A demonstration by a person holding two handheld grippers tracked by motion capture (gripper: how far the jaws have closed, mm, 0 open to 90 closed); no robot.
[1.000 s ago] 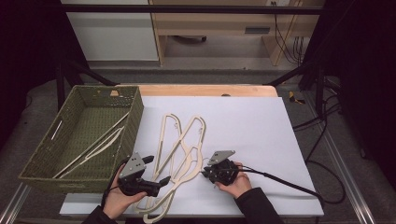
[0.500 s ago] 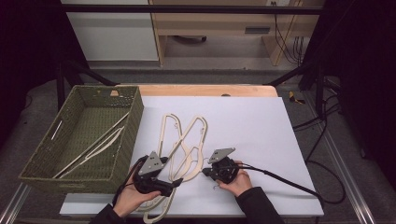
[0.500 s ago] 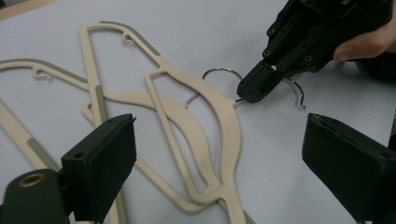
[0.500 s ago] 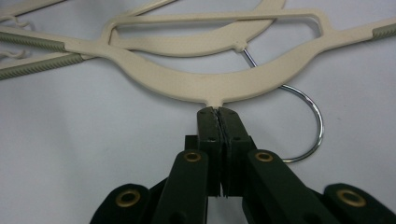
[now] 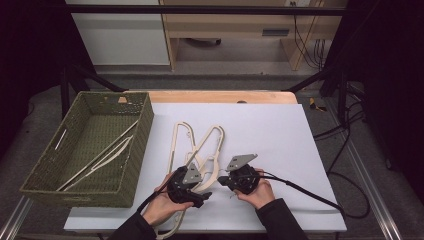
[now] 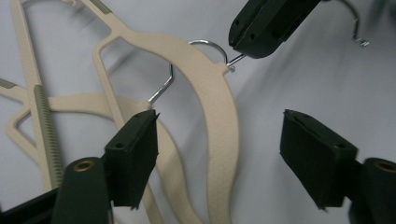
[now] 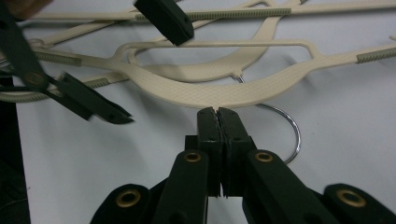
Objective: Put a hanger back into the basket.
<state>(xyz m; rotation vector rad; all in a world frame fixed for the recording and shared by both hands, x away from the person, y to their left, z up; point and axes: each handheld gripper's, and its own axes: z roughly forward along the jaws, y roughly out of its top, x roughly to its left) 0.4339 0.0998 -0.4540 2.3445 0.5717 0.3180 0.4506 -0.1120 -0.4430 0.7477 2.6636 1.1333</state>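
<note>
Green woven rectangular basket (image 5: 131,145) at the table's left, pale slim hangers (image 5: 100,155) lying inside it, white table sheet (image 5: 270,130)

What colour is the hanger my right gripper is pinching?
Cream, with a fine woven-looking texture; the hanger has a silver wire hook. Clearest in the right gripper view.

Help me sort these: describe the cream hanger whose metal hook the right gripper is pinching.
The cream hanger lies flat on the white table cover, over other hangers. It looks like textured plastic, with a curved body and a chrome wire hook. The right gripper is shut on the hook's base. The left gripper straddles its body, jaws closing in, pads not yet pressing.
</note>
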